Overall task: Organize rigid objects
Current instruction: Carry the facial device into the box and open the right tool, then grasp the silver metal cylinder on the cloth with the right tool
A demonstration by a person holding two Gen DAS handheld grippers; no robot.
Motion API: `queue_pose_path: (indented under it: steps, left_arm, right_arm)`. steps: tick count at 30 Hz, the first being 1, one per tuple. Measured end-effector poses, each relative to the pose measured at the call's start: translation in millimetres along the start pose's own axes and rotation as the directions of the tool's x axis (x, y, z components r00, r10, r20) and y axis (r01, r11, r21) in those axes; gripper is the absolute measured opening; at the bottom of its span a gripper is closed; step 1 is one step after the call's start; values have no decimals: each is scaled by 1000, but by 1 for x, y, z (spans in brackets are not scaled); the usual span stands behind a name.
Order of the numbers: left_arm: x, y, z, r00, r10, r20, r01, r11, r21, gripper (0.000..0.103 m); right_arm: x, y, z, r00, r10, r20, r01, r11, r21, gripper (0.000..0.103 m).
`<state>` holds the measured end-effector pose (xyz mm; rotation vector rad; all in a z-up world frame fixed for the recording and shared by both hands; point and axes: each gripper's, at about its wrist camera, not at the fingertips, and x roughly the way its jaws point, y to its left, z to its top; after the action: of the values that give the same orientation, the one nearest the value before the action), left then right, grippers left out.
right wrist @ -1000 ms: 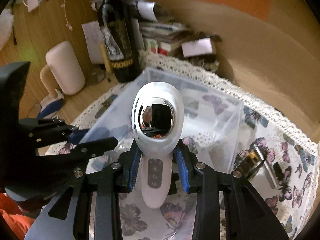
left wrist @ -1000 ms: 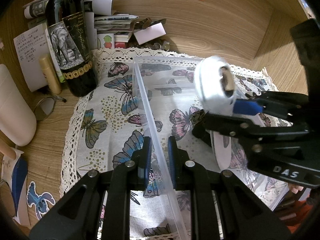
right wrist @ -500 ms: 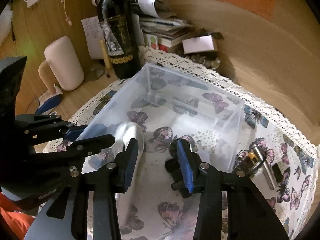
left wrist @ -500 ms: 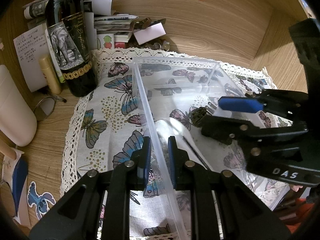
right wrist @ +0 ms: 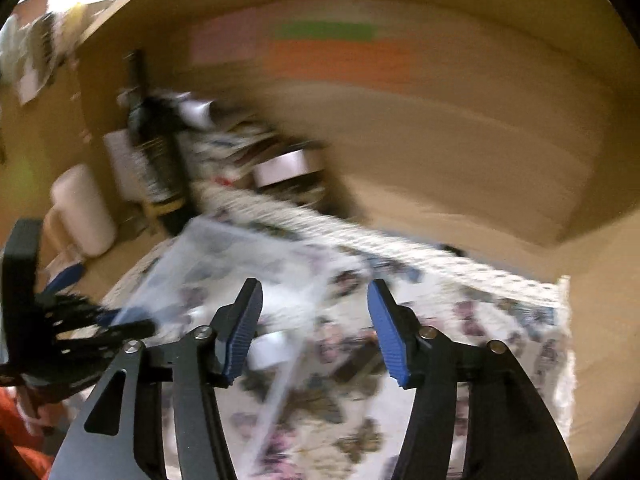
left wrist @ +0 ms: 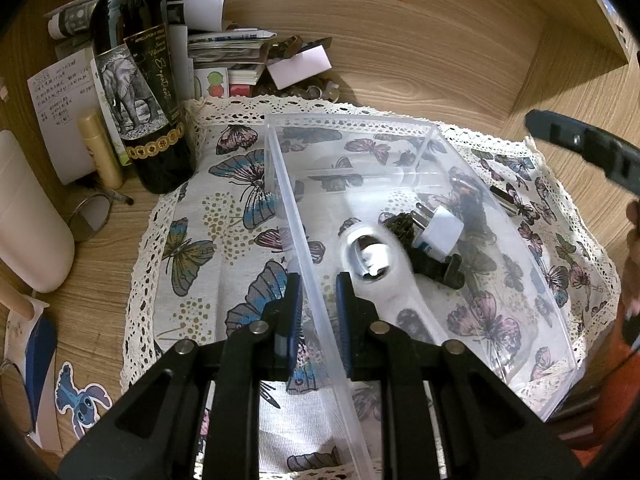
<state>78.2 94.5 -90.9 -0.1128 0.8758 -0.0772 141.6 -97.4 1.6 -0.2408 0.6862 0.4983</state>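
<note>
A clear plastic box [left wrist: 432, 136] stands on a butterfly cloth [left wrist: 200, 240]. My left gripper [left wrist: 318, 292] is shut on the box's near left wall and holds it still. Inside the box lies a white handheld device with a chrome head [left wrist: 370, 256], beside a white plug adapter [left wrist: 440, 232] and a black piece [left wrist: 436, 268]. My right gripper [right wrist: 316, 308] hangs above the cloth, its jaws opening with nothing between them; its view is blurred by motion. In the left wrist view only a black part of the right gripper shows, at the right edge.
A dark wine bottle [left wrist: 140, 92] stands at the back left with a pale tube [left wrist: 100, 148], papers [left wrist: 224, 48] and a white cylinder [left wrist: 28, 232]. A small metallic thing [left wrist: 506, 200] lies on the cloth right of the box. Wooden walls close the back and right.
The right gripper let go of the white device, which now lies in the box, then opened wider and pulled up and away to the right. The left gripper kept its hold.
</note>
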Motion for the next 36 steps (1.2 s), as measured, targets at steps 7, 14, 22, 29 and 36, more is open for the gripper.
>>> queue_pose_path:
  steps: [7, 14, 22, 29, 36]
  left_arm:
    - [0, 0, 0, 1000, 1, 0, -1, 1000, 1, 17]
    - [-1, 3, 0, 1000, -11, -5, 11, 1000, -13, 17]
    - [0, 2, 0, 1000, -2, -5, 2, 1000, -5, 17]
    - [2, 3, -1, 1000, -6, -5, 6, 1000, -9, 17]
    - [3, 5, 0, 1000, -6, -7, 6, 1000, -9, 17]
  right_arm:
    - [11, -59, -13, 995, -91, -48, 97, 986, 134, 52]
    - [46, -75, -41, 981, -130, -146, 148, 981, 122, 42]
    - [94, -82, -61, 955, -121, -270, 151, 984, 96, 37]
    - [100, -78, -74, 942, -81, -325, 114, 990, 85, 18]
    - [104, -62, -72, 940, -86, -330, 102, 994, 32, 15]
